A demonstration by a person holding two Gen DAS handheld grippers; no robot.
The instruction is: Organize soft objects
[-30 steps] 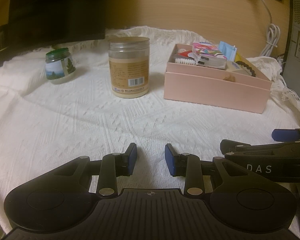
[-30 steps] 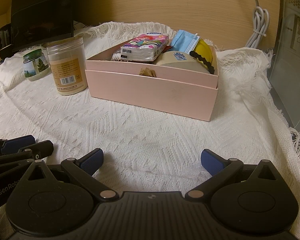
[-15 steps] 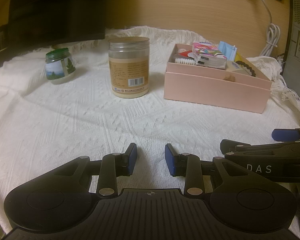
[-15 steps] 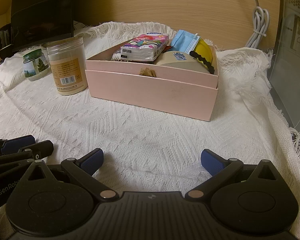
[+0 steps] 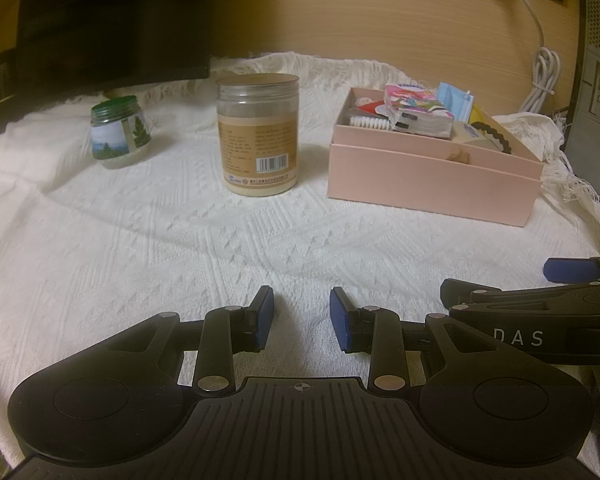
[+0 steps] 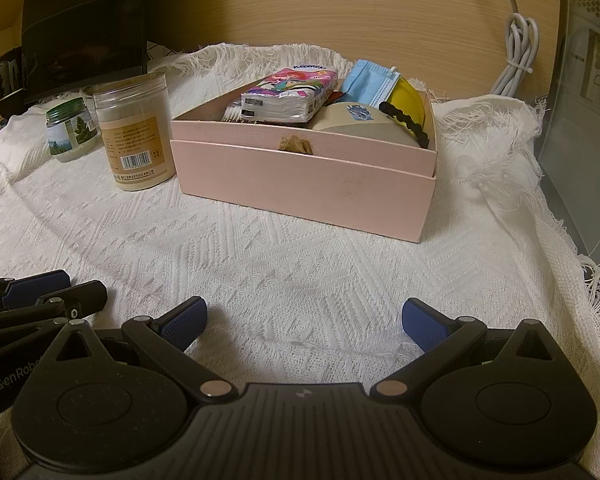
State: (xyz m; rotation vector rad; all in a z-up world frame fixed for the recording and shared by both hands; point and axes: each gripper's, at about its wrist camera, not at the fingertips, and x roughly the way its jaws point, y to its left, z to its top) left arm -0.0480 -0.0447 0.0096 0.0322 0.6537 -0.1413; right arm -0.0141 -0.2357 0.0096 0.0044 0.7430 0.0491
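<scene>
A pink box (image 6: 300, 184) stands on the white cloth, also in the left wrist view (image 5: 428, 180). It holds a tissue pack (image 6: 288, 94), a blue face mask (image 6: 372, 82), a yellow item (image 6: 410, 104), a black hair tie (image 6: 404, 118) and cotton swabs (image 5: 368, 122). My left gripper (image 5: 301, 318) is partly open and empty, low over the cloth at the near side. My right gripper (image 6: 304, 322) is wide open and empty, just right of the left one, facing the box.
A tall clear jar (image 5: 258, 134) and a small green-lidded jar (image 5: 120, 132) stand left of the box. A dark monitor (image 5: 112, 24) is behind them. A white cable (image 6: 516, 56) hangs by the wooden wall. A grey case (image 6: 584, 80) is at the right.
</scene>
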